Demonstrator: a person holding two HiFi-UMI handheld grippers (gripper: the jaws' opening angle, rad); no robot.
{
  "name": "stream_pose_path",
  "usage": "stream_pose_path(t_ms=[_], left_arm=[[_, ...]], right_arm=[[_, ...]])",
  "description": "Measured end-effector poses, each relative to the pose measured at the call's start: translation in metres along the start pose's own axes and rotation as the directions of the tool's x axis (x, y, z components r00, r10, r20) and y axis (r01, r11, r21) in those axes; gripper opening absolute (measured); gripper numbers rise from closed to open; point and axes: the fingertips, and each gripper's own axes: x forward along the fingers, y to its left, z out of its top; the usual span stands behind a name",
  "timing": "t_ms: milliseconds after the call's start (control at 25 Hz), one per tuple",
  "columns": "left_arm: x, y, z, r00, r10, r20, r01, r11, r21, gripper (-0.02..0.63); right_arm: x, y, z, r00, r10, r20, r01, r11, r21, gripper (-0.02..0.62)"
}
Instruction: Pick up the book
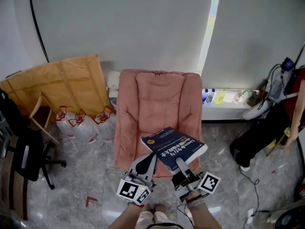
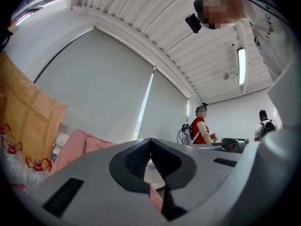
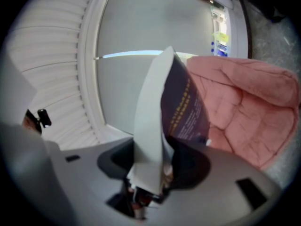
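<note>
A dark blue book [image 1: 174, 147] with yellow and white print on its cover hangs in the air over the seat of a pink padded chair [image 1: 159, 99]. My right gripper [image 1: 181, 163] is shut on the book's near edge. In the right gripper view the book [image 3: 176, 98] stands upright between the jaws of the right gripper [image 3: 150, 166], its white page edges towards the camera, with the pink chair [image 3: 244, 107] behind. My left gripper [image 1: 147, 162] hovers just left of the book, apart from it. In the left gripper view the left gripper [image 2: 150, 142] holds nothing and its jaw tips meet.
Flattened cardboard [image 1: 62, 80] leans on the wall at the left, with clear water bottles [image 1: 83, 123] below it. A black office chair [image 1: 24, 151] stands at the far left. A low sill [image 1: 224, 97] carries small bottles. A person in red [image 1: 295, 109] is at the right edge.
</note>
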Motion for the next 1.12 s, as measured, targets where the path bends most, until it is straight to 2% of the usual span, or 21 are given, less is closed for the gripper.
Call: stream_pose_path(t_ms=[600, 1120], left_arm=[[-0.004, -0.004, -0.019, 0.999, -0.004, -0.052, 0.003, 1.000, -0.004, 0.011], [-0.005, -0.005, -0.026, 0.998, 0.002, -0.063, -0.003, 1.000, -0.015, 0.011]], right_arm=[[-0.014, -0.006, 0.010, 1.000, 0.000, 0.018, 0.000, 1.000, 0.004, 0.202], [-0.018, -0.007, 0.014, 0.999, 0.011, 0.033, -0.012, 0.999, 0.032, 0.202]])
